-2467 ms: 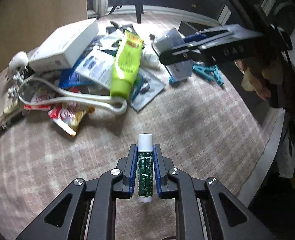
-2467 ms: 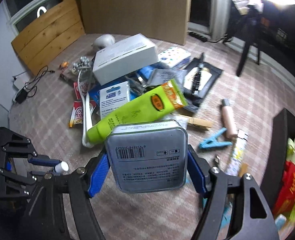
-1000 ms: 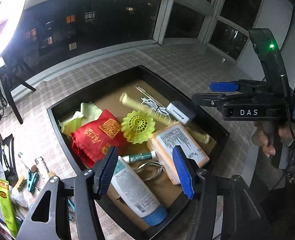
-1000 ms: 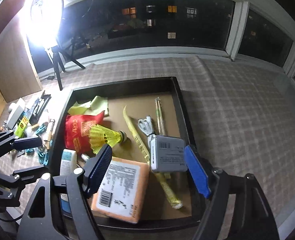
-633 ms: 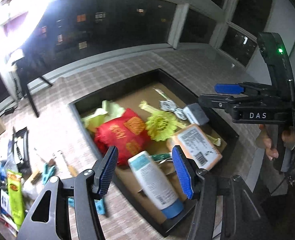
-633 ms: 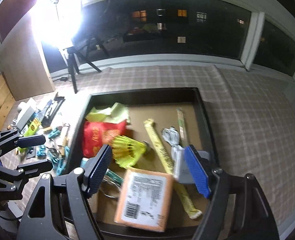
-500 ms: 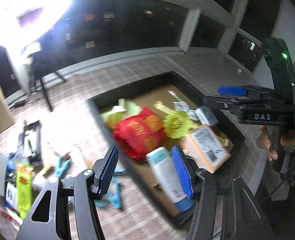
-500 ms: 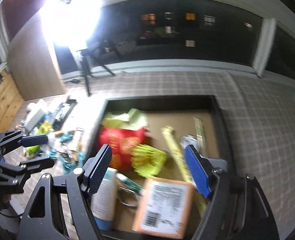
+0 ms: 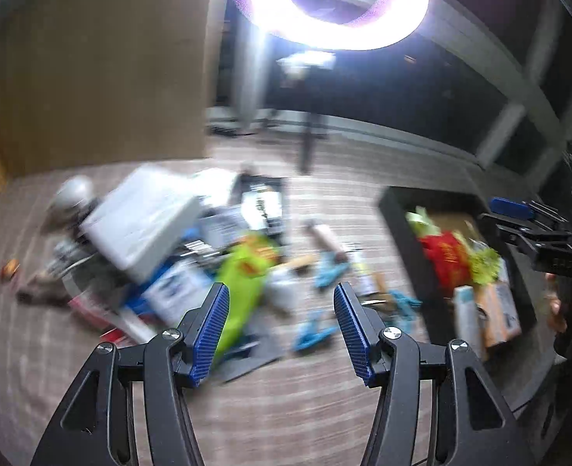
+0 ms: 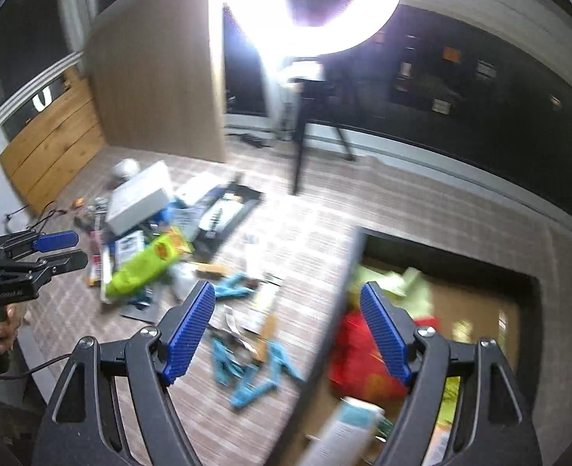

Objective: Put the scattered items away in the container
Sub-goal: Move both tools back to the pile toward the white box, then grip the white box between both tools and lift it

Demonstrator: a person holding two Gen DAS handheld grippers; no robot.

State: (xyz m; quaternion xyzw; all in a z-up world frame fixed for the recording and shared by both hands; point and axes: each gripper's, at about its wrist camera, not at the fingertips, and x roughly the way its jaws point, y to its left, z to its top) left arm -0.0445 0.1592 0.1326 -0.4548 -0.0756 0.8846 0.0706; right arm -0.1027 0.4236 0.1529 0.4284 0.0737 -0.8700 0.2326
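Two grippers, left (image 9: 280, 324) and right (image 10: 286, 324), show ribbed blue fingers (image 9: 210, 330) spread wide, gripping nothing. Scattered items, blurred, fill the left wrist frame's centre and left: a glossy lime tube (image 9: 239, 291), a white rectangular box (image 9: 142, 221) and teal clips (image 10: 247, 372) on woven matting (image 9: 286, 407). At right sits the black-walled container (image 9: 398, 240), partly filled. Bare matting lies below the fingers.

Checked rug (image 9: 286, 407) carries a clutter pile (image 9: 177, 256) beside black tray (image 10: 460, 260)

Ring light (image 10: 326, 4) glares — dark windows (image 10: 480, 73), seemingly carpeted floor (image 10: 422, 202).
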